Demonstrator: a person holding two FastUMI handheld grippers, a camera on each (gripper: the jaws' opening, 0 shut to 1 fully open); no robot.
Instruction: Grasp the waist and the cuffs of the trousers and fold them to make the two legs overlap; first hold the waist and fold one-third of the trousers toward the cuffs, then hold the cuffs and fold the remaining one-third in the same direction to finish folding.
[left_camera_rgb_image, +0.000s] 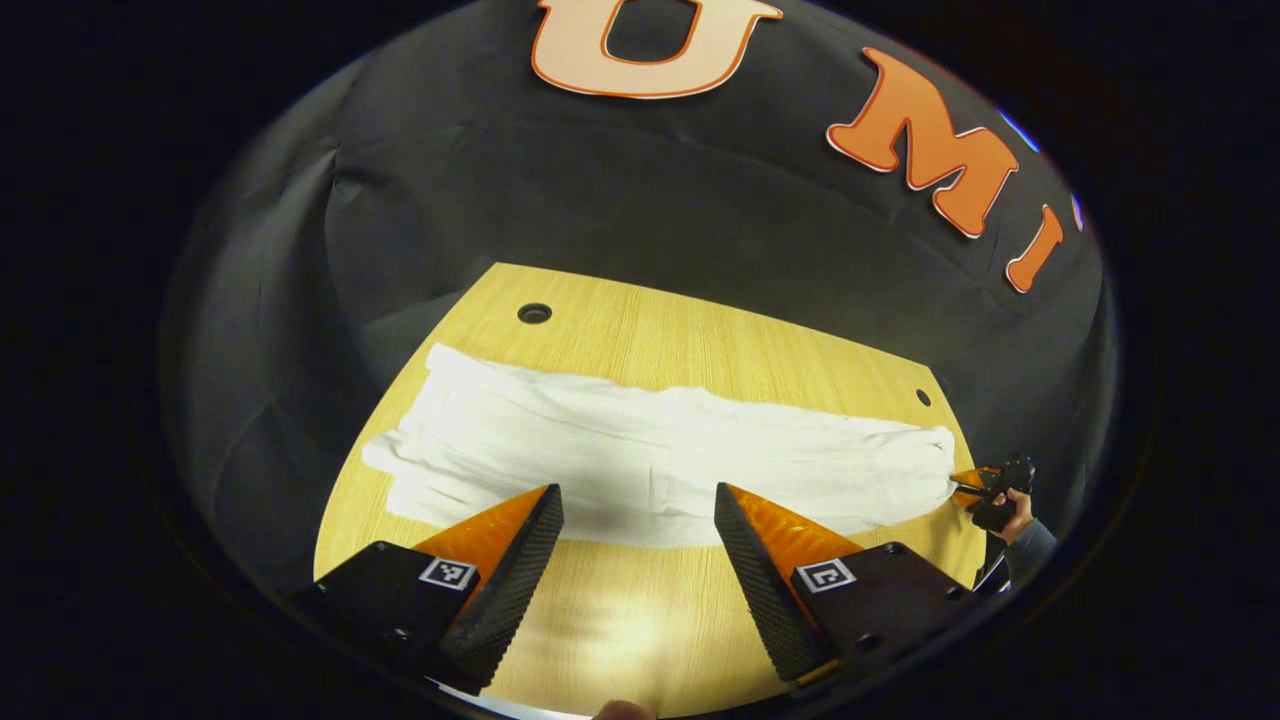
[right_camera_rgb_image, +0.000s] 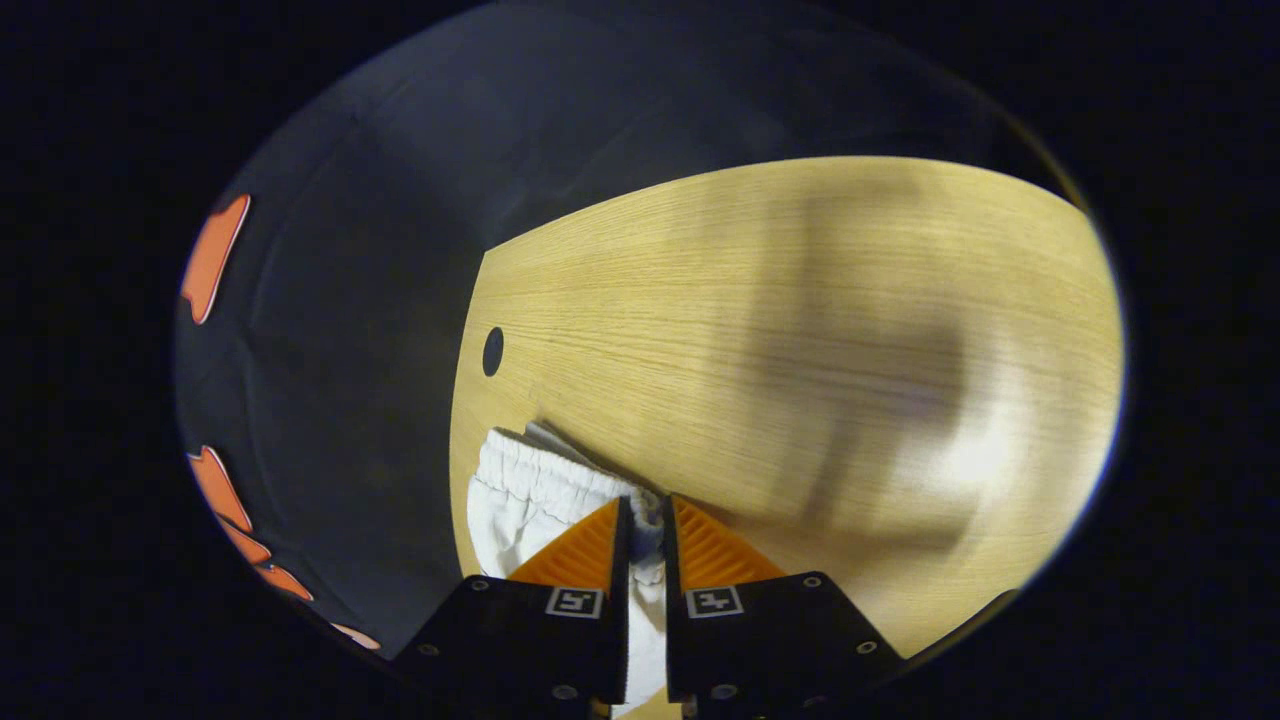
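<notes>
The trousers (left_camera_rgb_image: 660, 455) lie stretched across the desk (left_camera_rgb_image: 700, 340), running left to right in the left gripper view; the left gripper (left_camera_rgb_image: 638, 500) hangs spread wide above their near edge, about midway along; the right gripper (right_camera_rgb_image: 647, 520) is clamped on the waist (right_camera_rgb_image: 545, 470) at the far right end; a hole (left_camera_rgb_image: 534, 313) in the desk sits behind the trousers' left end.

A light wooden table (left_camera_rgb_image: 690, 340) with visible grain stood against the black cloth wall (left_camera_rgb_image: 560, 190). Two round holes (left_camera_rgb_image: 534, 313) sat near the table's far edge. Light glared brightly off the tabletop's near side, with soft shadows beside it.
</notes>
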